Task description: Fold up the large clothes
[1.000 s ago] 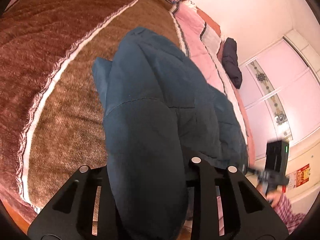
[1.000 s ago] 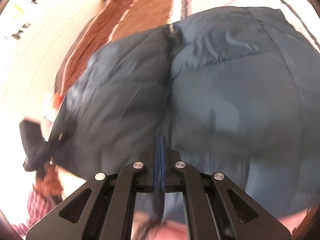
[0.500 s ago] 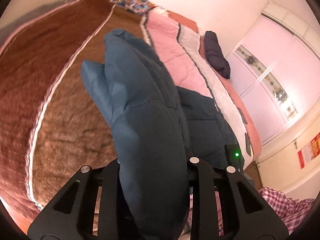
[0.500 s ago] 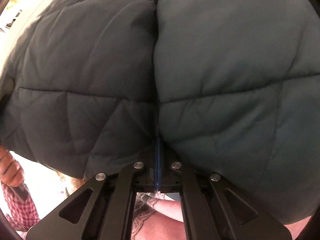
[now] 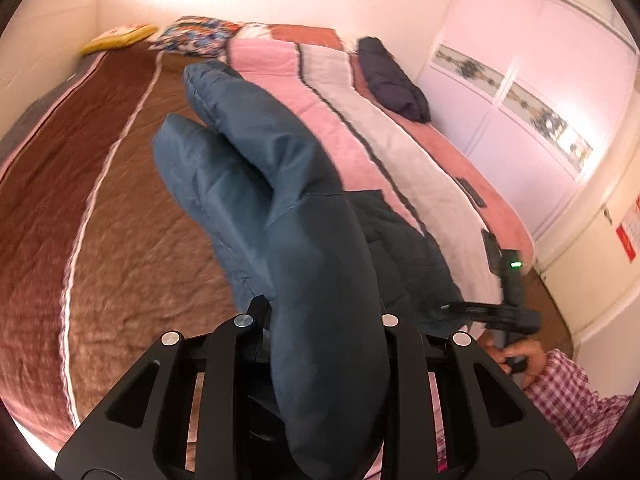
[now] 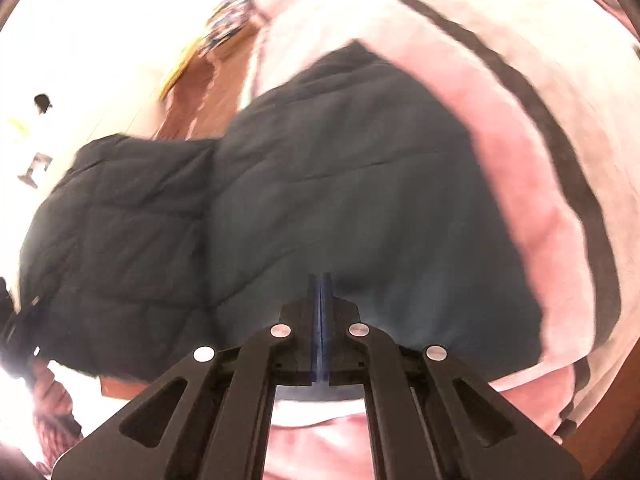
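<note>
A bed (image 5: 100, 208) fills the room, with a brown blanket and a pink quilt (image 5: 280, 64). A dark blue padded jacket (image 5: 280, 208) hangs lifted above it, bunched and not yet folded flat, its lower part trailing onto the quilt. The left gripper (image 5: 320, 320) clamps a thick puffy roll of the jacket. The right gripper (image 6: 321, 284) is pinched fully closed at the jacket's edge, seemingly on thin fabric. Most of the folding seems still ahead.

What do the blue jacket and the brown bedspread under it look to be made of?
Jacket: likely padded synthetic shell, smooth with a slight sheen; stitched quilt lines and puffy panels show. Brown bedspread: looks like plush fleece or velour; fuzzy, mottled nap with pale trim lines.
</note>
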Tool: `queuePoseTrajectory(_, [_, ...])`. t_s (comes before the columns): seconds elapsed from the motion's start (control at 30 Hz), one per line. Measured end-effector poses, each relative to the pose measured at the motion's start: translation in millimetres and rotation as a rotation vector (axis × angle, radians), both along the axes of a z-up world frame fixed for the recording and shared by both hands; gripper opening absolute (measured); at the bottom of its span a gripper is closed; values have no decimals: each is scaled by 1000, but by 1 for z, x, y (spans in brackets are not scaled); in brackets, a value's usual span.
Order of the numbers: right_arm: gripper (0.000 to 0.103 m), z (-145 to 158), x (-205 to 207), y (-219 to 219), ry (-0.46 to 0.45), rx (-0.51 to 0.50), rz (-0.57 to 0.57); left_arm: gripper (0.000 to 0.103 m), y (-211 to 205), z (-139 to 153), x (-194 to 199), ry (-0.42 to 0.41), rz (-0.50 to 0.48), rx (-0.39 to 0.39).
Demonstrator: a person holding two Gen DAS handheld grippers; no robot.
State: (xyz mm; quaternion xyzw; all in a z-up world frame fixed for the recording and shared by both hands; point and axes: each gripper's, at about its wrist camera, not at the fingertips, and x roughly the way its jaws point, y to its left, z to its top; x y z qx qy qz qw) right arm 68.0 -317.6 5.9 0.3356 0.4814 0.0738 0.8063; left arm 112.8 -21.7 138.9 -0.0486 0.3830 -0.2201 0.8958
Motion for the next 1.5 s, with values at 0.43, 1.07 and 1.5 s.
queuePoseTrajectory(0.43, [0,-43,-19,-24,8,187,0,32,-173,-18,19,24,-224,120])
queuePoseTrajectory(1.07, [0,-36,-72,-66,-33,239,-80,84,-255,-80,27,96,-283,114])
queuePoseTrajectory(1.5, [2,-14,-104,-66,-29,159,-123,87,-270,-89,28,97,-266,152])
